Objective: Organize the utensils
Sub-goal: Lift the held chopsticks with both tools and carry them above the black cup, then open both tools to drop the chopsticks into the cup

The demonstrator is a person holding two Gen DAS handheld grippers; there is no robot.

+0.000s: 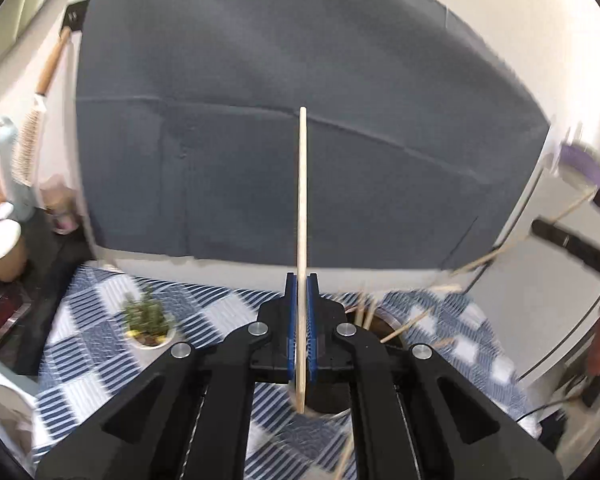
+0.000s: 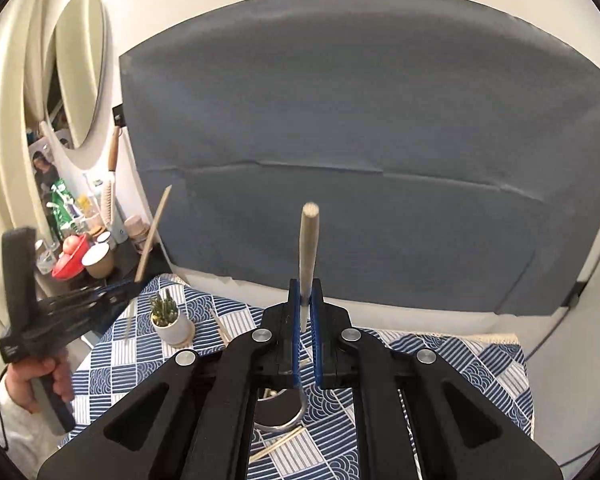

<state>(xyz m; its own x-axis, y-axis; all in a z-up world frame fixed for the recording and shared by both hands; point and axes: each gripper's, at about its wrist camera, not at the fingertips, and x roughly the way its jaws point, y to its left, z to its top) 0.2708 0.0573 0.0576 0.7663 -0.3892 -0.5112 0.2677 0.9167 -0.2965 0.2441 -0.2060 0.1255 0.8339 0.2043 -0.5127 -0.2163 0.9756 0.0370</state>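
My left gripper [image 1: 301, 280] is shut on a wooden chopstick [image 1: 302, 208] that stands upright between its blue pads, above the patterned tablecloth [image 1: 92, 320]. It also shows in the right wrist view [image 2: 112, 292], held by a hand at the left with the chopstick [image 2: 154, 232] tilted up. My right gripper [image 2: 305, 284] is shut on a utensil with a pale wooden handle [image 2: 309, 240] and a curved metal end [image 2: 288, 420] below. Several loose chopsticks [image 1: 404, 326] stick out of a dark holder [image 1: 384, 320] at the right. More chopsticks [image 2: 278, 444] lie on the cloth.
A small potted cactus [image 2: 168, 318] stands on the blue-and-white cloth at the left. A grey sheet [image 2: 360, 140] covers the wall behind. Cups, bottles and a brush [image 2: 110, 188] crowd a shelf at the far left, by a round mirror [image 2: 82, 68].
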